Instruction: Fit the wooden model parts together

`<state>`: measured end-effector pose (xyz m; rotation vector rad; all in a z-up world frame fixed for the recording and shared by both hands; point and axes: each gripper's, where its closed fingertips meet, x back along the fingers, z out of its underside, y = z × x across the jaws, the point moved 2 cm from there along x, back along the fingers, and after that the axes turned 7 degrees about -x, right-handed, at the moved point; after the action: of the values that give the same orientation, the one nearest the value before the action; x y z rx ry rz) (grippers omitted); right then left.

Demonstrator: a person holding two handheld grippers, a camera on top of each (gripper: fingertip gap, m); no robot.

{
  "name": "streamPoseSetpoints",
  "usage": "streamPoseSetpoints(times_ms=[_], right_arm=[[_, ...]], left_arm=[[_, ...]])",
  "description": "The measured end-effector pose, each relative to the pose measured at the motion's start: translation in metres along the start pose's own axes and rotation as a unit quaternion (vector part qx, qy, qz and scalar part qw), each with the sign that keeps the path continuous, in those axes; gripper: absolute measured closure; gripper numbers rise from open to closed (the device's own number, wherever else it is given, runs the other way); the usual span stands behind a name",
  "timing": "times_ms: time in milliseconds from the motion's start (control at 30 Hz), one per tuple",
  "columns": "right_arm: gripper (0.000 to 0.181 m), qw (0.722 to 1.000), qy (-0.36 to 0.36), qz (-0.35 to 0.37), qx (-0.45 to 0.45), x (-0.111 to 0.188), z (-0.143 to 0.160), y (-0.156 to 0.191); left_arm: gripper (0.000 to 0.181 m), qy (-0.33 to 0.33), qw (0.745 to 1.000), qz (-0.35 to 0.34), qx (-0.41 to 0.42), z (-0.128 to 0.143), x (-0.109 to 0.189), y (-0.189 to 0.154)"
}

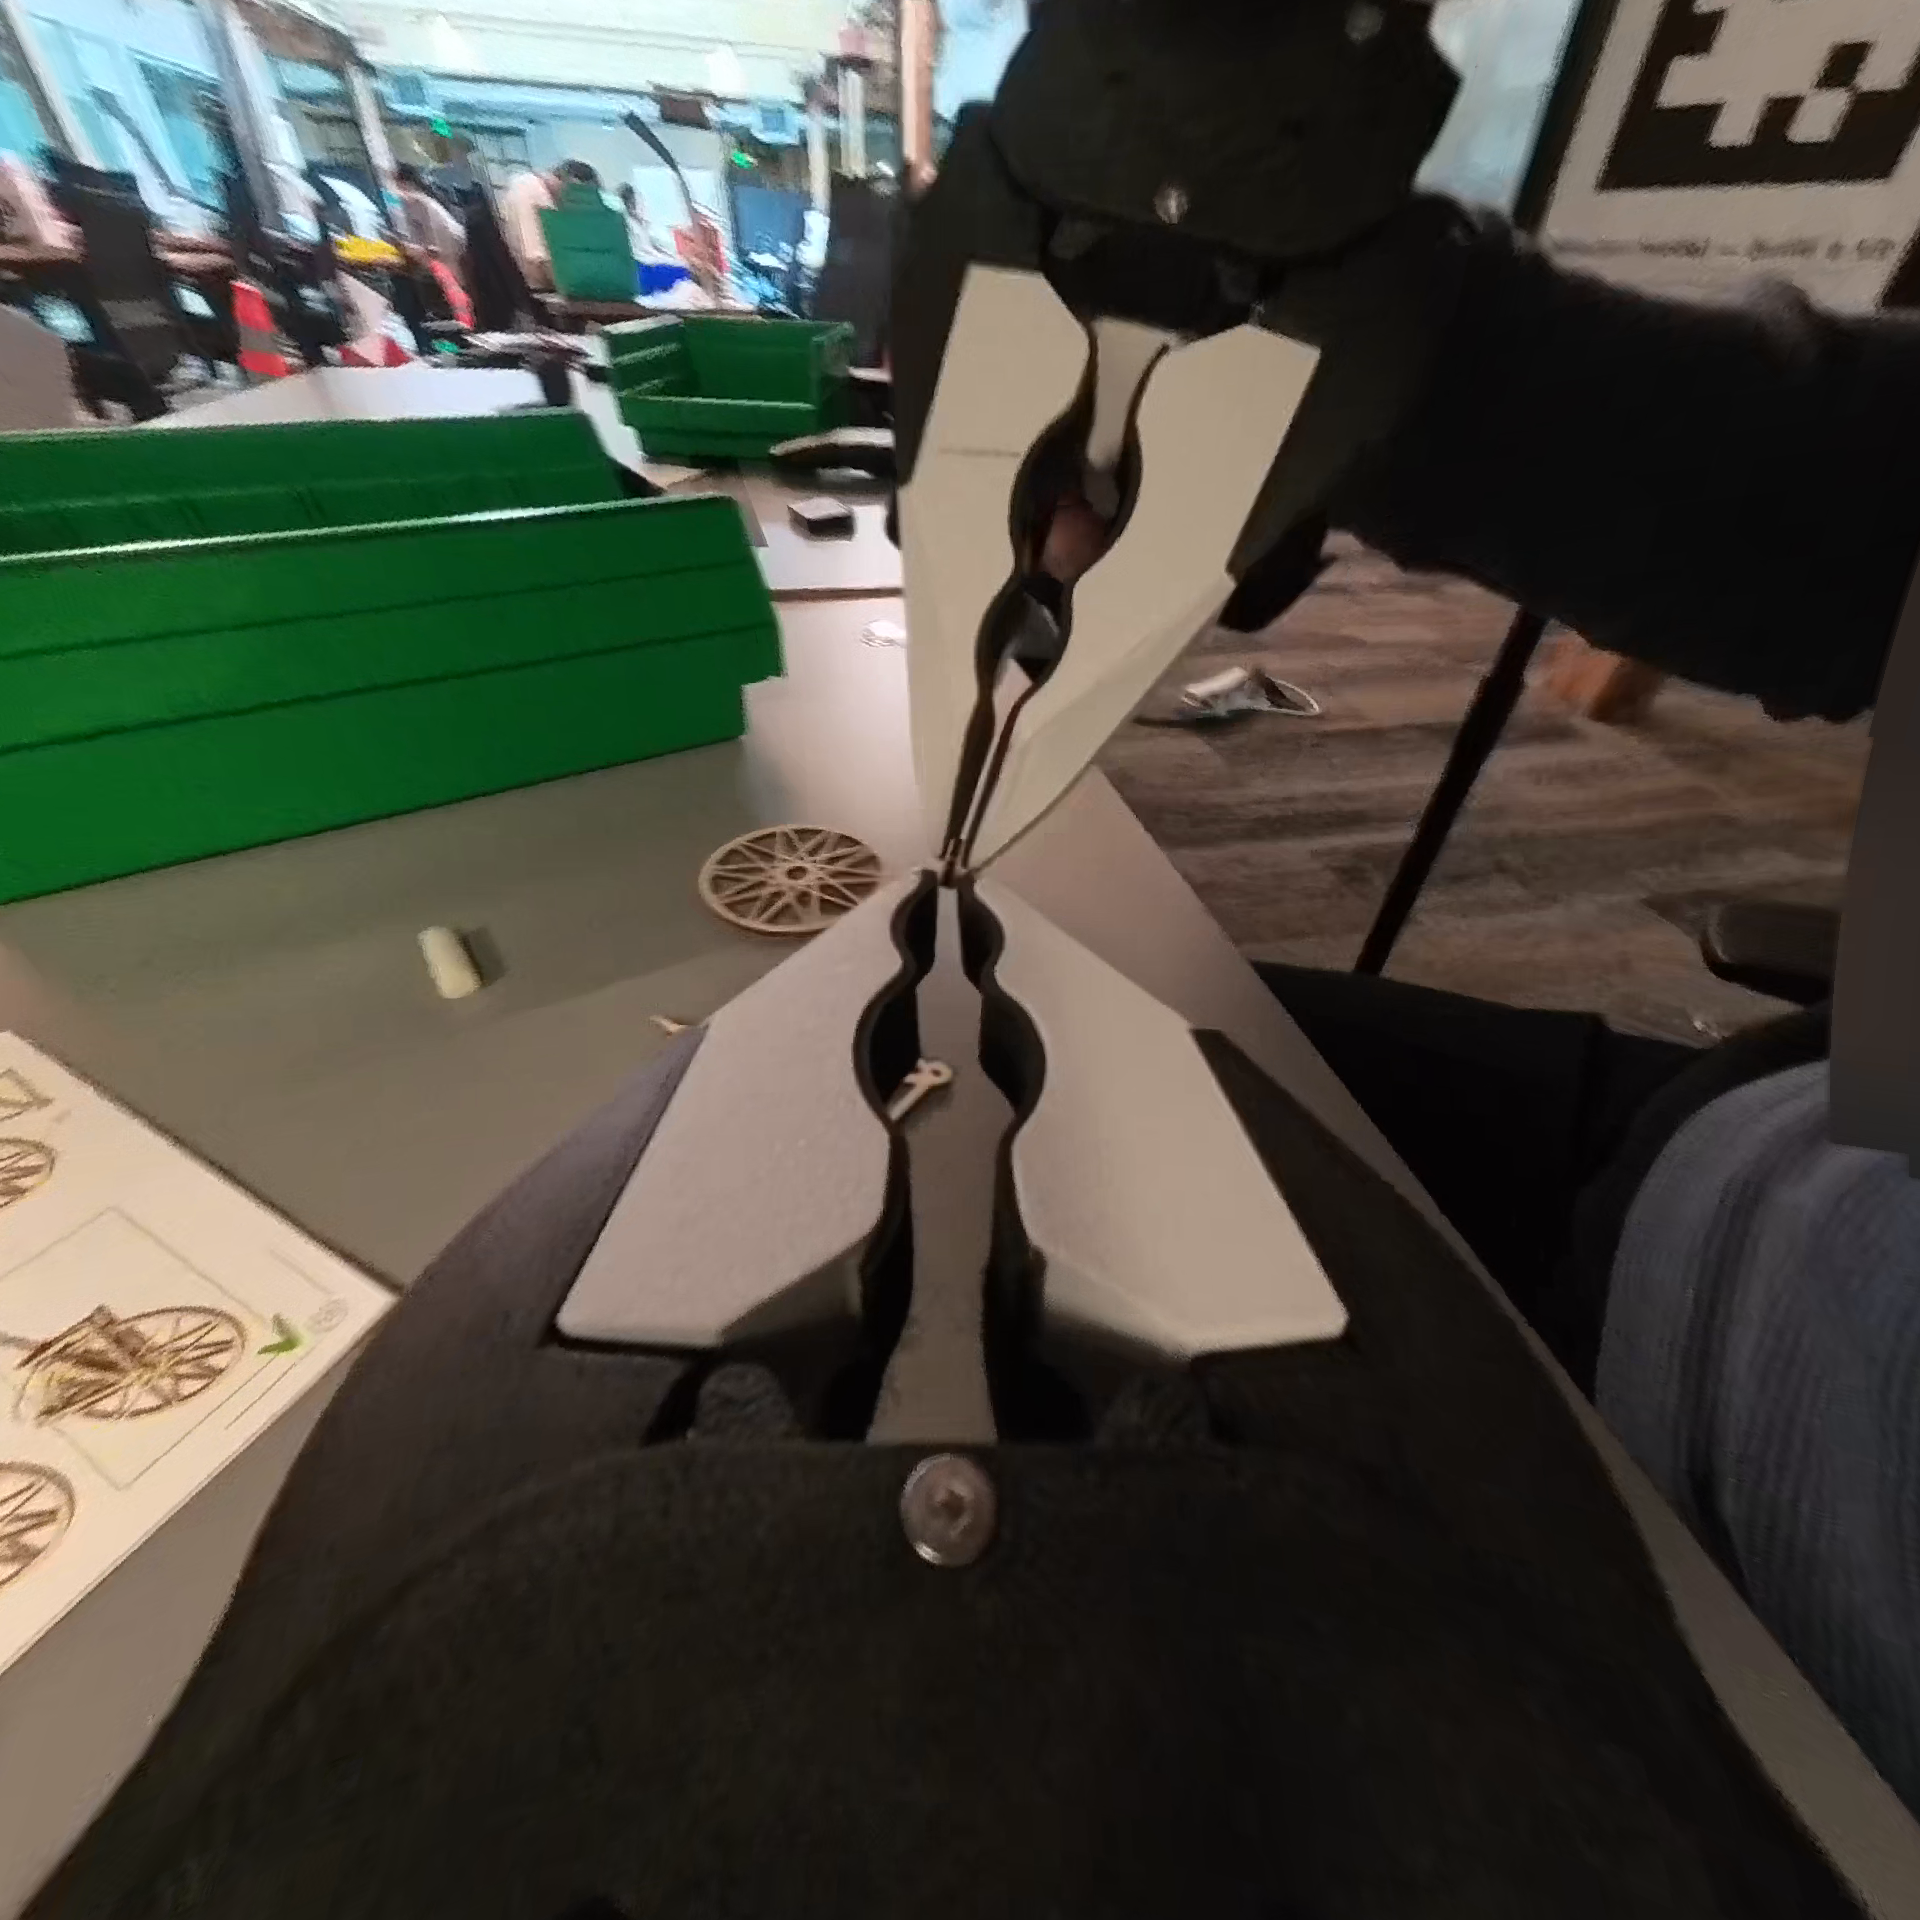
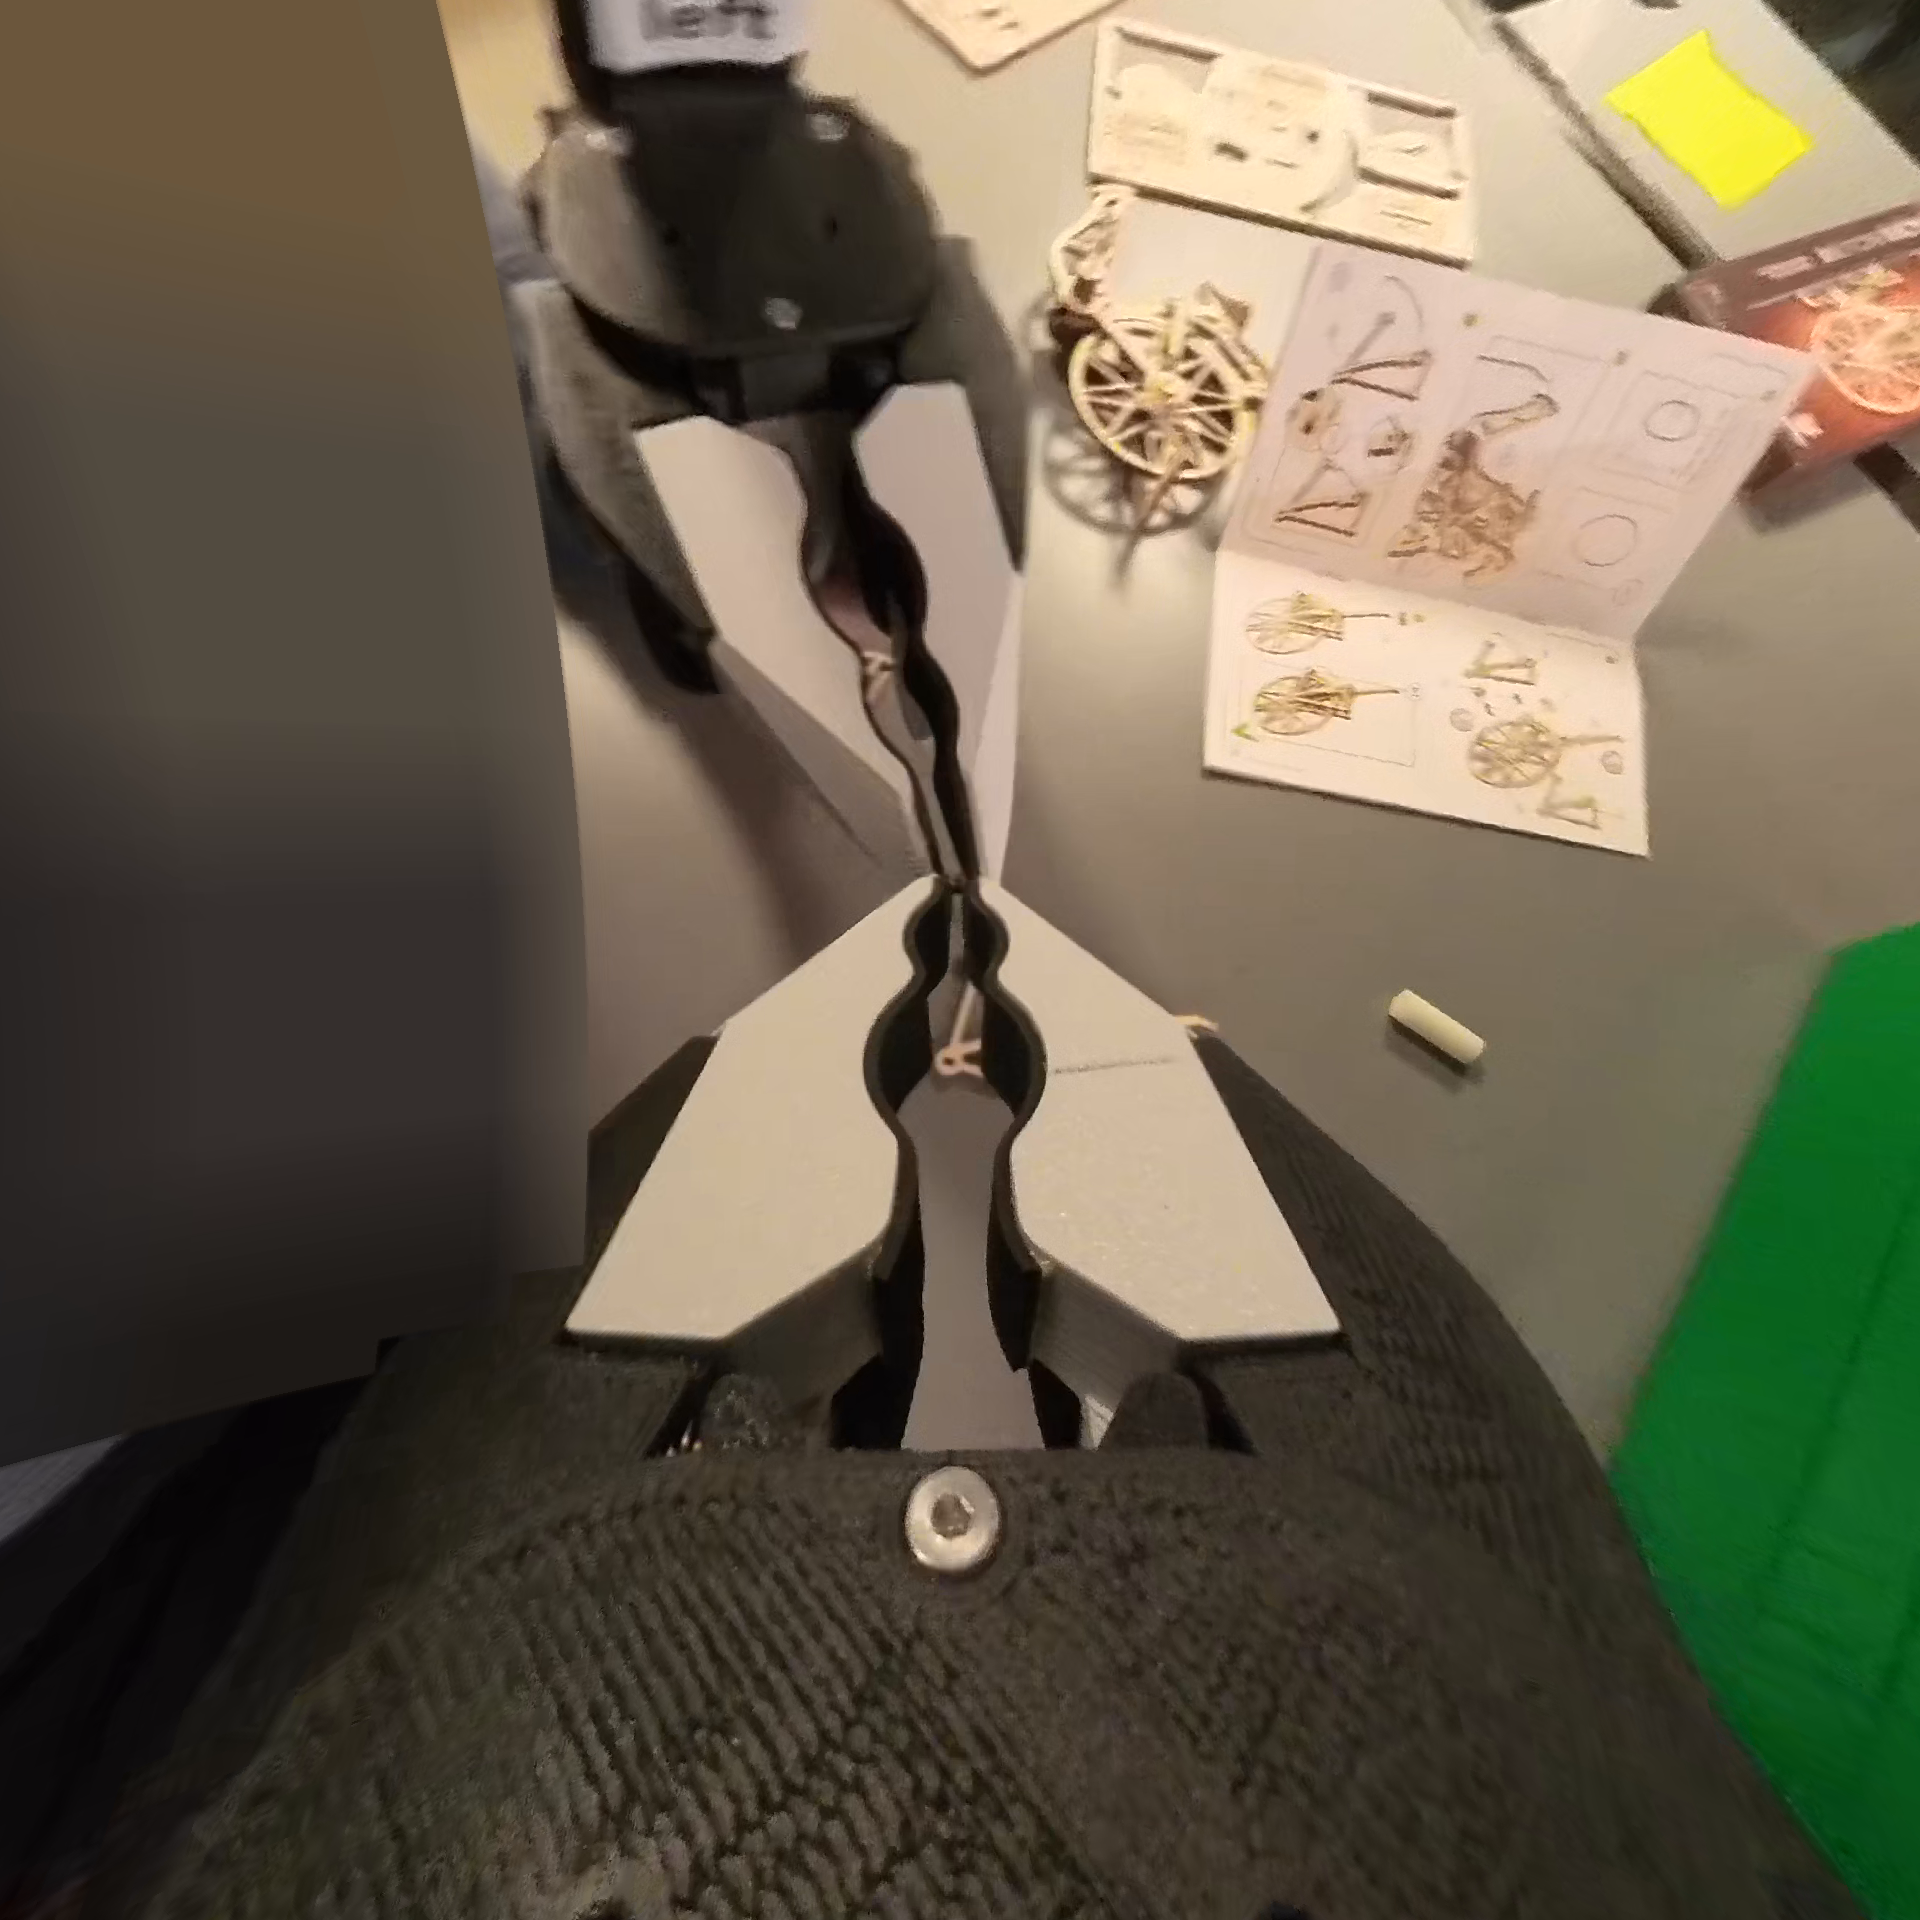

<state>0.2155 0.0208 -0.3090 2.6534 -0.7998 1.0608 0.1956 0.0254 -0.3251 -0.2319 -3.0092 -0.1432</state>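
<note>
My left gripper (image 1: 940, 883) and my right gripper (image 1: 961, 852) meet tip to tip above the grey table (image 1: 312, 1039), both with jaws closed. In the right wrist view my right gripper (image 2: 951, 891) is below and the left gripper (image 2: 951, 857) comes from above. A small key-shaped wooden part (image 1: 920, 1086) shows through the left fingers' gap. A similar one (image 2: 956, 1049) shows through the right fingers' gap. I cannot tell whether either is held or lies on the table. A loose wooden wheel (image 1: 790, 881) lies just left of the tips. A partly built wooden cart (image 2: 1153, 384) stands further off.
Green bins (image 1: 364, 644) stand along the far left. An instruction booklet (image 2: 1455, 582), a punched part sheet (image 2: 1278, 135), a dark red box (image 2: 1829, 343) and a small white cylinder (image 2: 1434, 1027) lie on the table. The table edge (image 1: 1195, 894) runs right of the grippers. The grippers are tip to tip, or close to it. The partly built wooden cart (image 2: 1153, 384) is about equally far from each gripper, around 25 cm.
</note>
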Motion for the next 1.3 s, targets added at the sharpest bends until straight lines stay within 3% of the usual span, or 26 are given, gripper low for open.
streamPoseSetpoints(times_ms=[133,233,467,700,900,1300], right_arm=[[0.181,0.995,0.032,0.014,-0.091,-0.016,0.024,-0.016],[0.181,0.989,0.096,0.001,-0.115,-0.037,0.049,-0.005],[0.181,0.983,0.148,0.021,-0.105,-0.05,0.065,0.0],[0.181,0.977,0.183,0.071,-0.085,-0.036,0.079,-0.027],[0.181,0.997,0.065,0.006,-0.031,-0.035,0.044,-0.026],[0.181,0.986,0.149,-0.055,0.055,-0.051,0.055,-0.027]], left_arm=[[0.174,-0.067,0.987,-0.149,0.007,-0.012,0.022,0.036],[0.179,-0.083,0.977,-0.198,-0.007,-0.016,0.033,0.048],[0.181,-0.088,0.978,-0.191,0.0,-0.016,0.032,0.048],[0.181,-0.092,0.978,-0.188,0.018,-0.015,0.033,0.052],[0.181,-0.099,0.977,-0.185,0.033,-0.015,0.034,0.054],[0.181,-0.111,0.976,-0.173,0.067,-0.014,0.037,0.059]])
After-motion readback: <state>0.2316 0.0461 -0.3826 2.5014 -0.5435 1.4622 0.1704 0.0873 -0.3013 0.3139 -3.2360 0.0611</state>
